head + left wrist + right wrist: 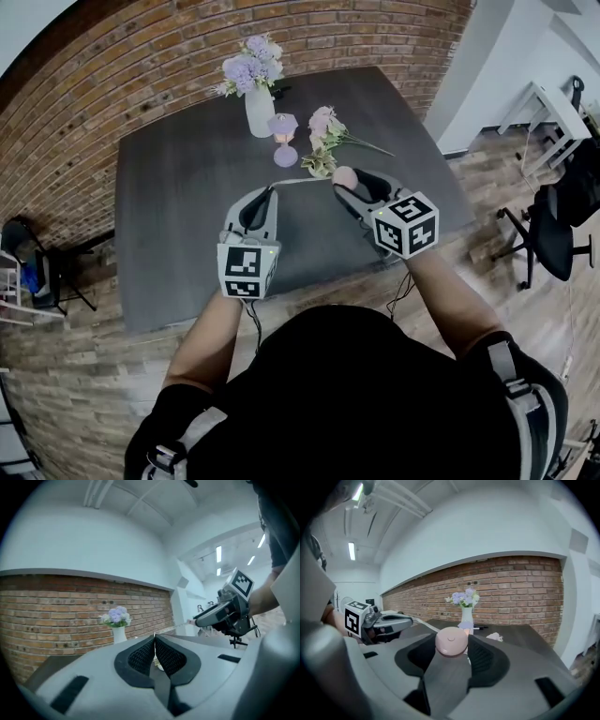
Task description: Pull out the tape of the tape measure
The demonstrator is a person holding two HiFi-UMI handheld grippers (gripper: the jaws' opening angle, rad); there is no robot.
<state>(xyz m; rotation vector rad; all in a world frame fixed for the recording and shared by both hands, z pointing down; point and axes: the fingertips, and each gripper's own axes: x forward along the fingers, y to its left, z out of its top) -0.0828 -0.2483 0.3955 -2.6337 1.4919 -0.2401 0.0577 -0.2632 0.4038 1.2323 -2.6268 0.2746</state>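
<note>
A round pink tape measure (pixel 344 175) (pixel 451 642) is clamped between the pads of my right gripper (pixel 350 184) (pixel 452 651), above the dark table (pixel 187 206). A thin pale tape (pixel 305 180) (pixel 424 624) runs leftward from it to my left gripper (pixel 271 191) (pixel 154 641). That gripper's jaws are shut on the tape's end, a thin sliver showing between the pads. In the left gripper view the tape (pixel 173 627) stretches toward the right gripper (pixel 220 614). The left gripper (pixel 386 619) shows at the left of the right gripper view.
A white vase of purple flowers (pixel 258 94), a small purple holder (pixel 285 141) and a loose pink bouquet (pixel 328 141) sit at the table's far side. A brick wall (pixel 141 66) stands behind. An office chair (pixel 553 234) and white desk (pixel 548 108) are at the right.
</note>
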